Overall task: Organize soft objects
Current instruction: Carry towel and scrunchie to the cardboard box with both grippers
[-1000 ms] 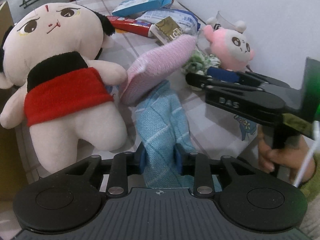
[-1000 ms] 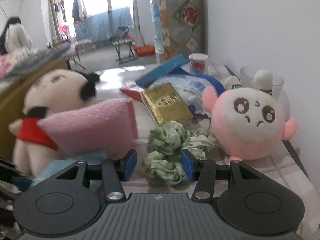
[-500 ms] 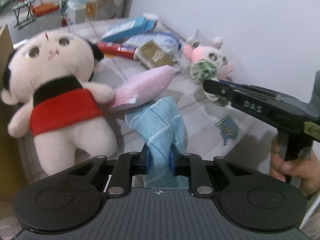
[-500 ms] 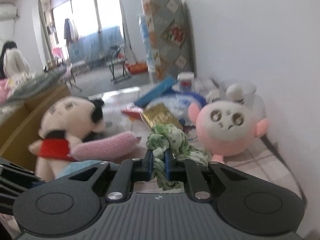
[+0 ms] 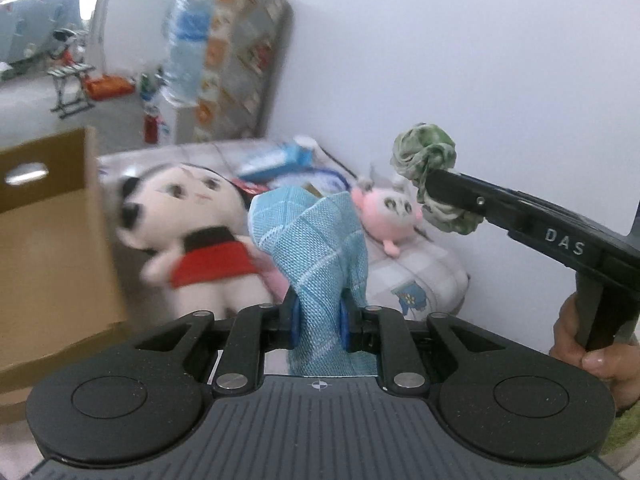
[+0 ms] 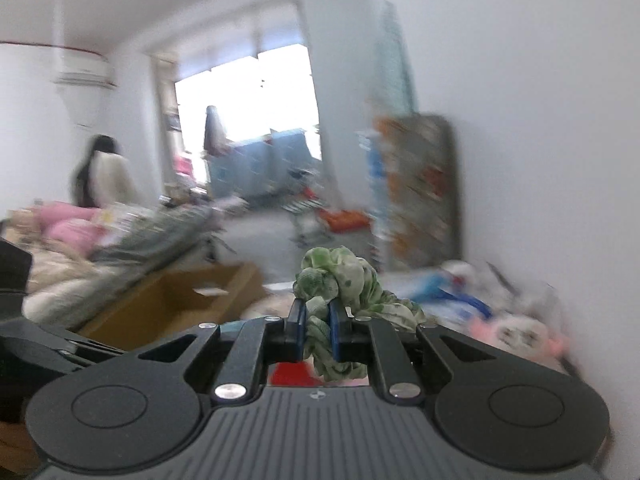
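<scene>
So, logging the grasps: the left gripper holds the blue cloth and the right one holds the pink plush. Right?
Not quite. The left gripper does hold the blue cloth, but the right gripper is shut on the green scrunchie, as the right wrist view shows. The pink plush lies on the table.

Coarse woven blue cloth (image 5: 320,248), crinkled green fabric scrunchie (image 6: 340,284), fuzzy plush doll (image 5: 200,232), matt brown cardboard box (image 5: 52,248)

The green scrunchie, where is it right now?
The green scrunchie is clamped in the right tool, off the table. In the left wrist view it is at upper right, above the pink plush.
</scene>
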A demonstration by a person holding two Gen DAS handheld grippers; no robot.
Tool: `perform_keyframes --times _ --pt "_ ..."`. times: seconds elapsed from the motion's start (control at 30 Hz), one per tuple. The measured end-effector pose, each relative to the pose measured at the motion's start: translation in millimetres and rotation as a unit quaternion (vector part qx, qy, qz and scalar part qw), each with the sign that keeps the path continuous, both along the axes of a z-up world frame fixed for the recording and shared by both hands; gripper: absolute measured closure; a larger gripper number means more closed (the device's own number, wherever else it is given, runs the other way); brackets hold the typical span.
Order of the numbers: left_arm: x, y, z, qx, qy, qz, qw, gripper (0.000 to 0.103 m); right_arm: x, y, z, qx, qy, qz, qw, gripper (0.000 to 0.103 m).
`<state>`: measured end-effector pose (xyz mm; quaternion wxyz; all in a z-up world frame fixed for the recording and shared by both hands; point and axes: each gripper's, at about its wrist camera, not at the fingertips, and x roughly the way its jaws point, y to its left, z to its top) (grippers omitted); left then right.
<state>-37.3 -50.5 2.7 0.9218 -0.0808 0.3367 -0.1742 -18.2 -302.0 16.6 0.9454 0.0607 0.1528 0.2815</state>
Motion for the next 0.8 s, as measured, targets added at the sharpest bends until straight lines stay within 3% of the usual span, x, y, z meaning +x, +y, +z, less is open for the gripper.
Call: perform_keyframes --times 0.13,0.3,0.57,0.8 --pt "-37 43 28 -0.029 -0.019 0.034 0.9988 0.086 -21 31 36 0.035 -0.025 0.078 0.996 0.056" --pt "-76 95 66 -0.052 -0.05 0.084 0.9938 0.086 -30 73 85 0.074 -0.057 0.18 0.979 0.056" --pt "-108 144 127 -0.026 -0.099 0.172 0.9799 0.086 2 120 148 0.129 -0.055 0.276 0.951 0.056" --pt "-76 165 144 0.022 -0.113 0.23 0.9664 0.086 43 181 170 0.112 -0.045 0.289 0.95 0.056"
